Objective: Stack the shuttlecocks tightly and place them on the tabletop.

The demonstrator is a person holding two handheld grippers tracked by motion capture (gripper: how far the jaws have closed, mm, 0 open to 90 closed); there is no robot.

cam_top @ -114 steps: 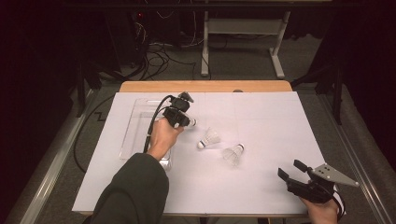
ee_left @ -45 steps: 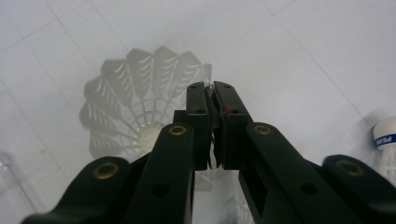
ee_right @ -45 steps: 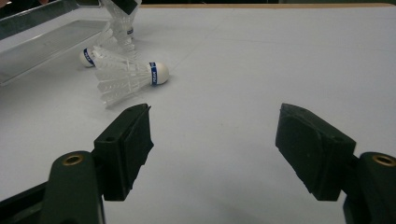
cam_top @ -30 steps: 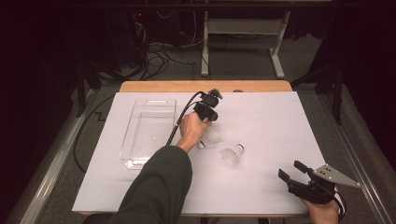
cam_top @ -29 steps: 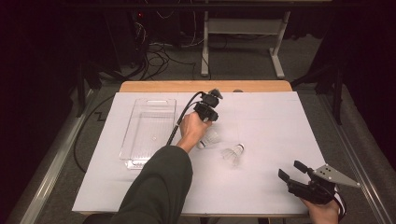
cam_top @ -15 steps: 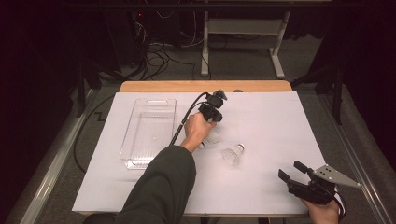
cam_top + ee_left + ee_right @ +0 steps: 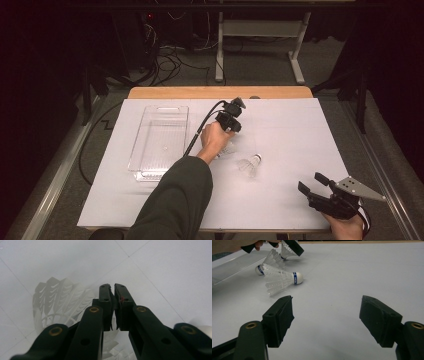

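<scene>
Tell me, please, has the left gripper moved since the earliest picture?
Yes. The left gripper has gone right, away from the clear tray, and now sits over the shuttlecock on the white table cover.

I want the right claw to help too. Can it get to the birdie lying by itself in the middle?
Probably yes. The right claw is open, and only bare white table lies between it and that birdie. The left claw is busy farther back, pinching another birdie, so it isn't blocking.

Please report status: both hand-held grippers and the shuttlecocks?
Left hand-held gripper shut on a shuttlecock by its feathers. Right hand-held gripper open, idle at near edge. Another shuttlecock loose on table. Nothing in the way.
</scene>
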